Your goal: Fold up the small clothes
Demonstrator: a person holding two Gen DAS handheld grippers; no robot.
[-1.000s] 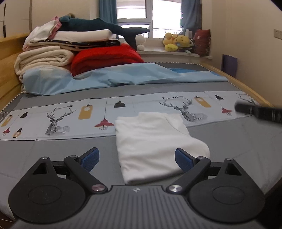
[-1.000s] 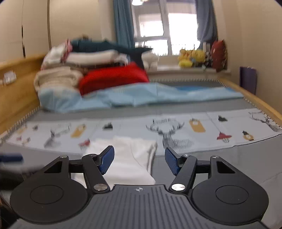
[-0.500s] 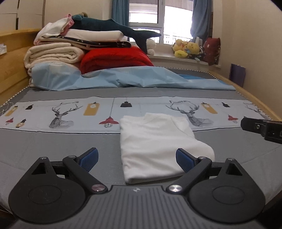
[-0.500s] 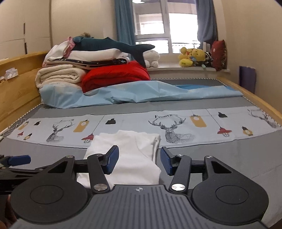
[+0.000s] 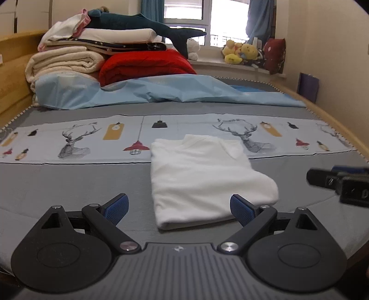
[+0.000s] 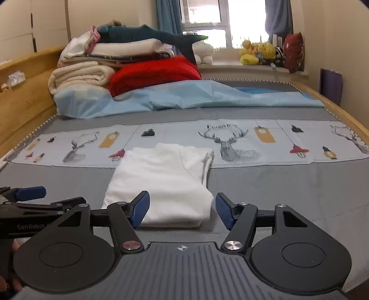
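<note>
White folded garment (image 5: 203, 177) lies flat on the grey bed (image 5: 69, 184).

White folded garment (image 5: 203, 175), grey bed cover (image 5: 69, 184), pale blue band (image 5: 184, 125) printed with grey deer, mustard tags and red lamps, light blue sheet (image 5: 161, 92), red blanket (image 5: 145, 65), cream blankets (image 5: 62, 62), dark teal shark plush (image 5: 143, 22), yellow soft toys (image 5: 239, 52), blue gripper pads (image 5: 239, 208)
</note>
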